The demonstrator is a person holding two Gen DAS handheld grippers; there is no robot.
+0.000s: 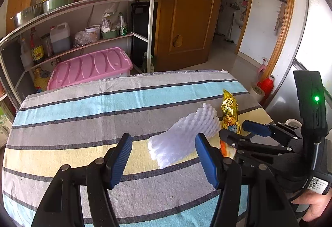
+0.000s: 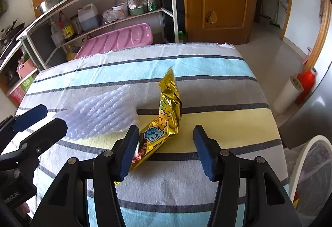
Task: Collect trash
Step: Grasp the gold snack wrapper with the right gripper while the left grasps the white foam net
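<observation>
On the striped worktop foam net and gold wrapper lie uncollected, left hand-held gripper and right hand-held gripper both apart, gripping nothing.

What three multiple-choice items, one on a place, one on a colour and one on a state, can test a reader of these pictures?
1. Where does the white foam net lie?
A. on the striped cloth
B. on the floor
C. on a shelf

2. What colour is the snack wrapper?
A. green
B. gold
C. black

3. How do the jaws of the right gripper stand?
A. shut on the net
B. shut with nothing between
C. open

Key: 1 A, it rests on the cloth; 2 B, its foil shines gold; 3 C, a wide gap shows between the pads.
</observation>
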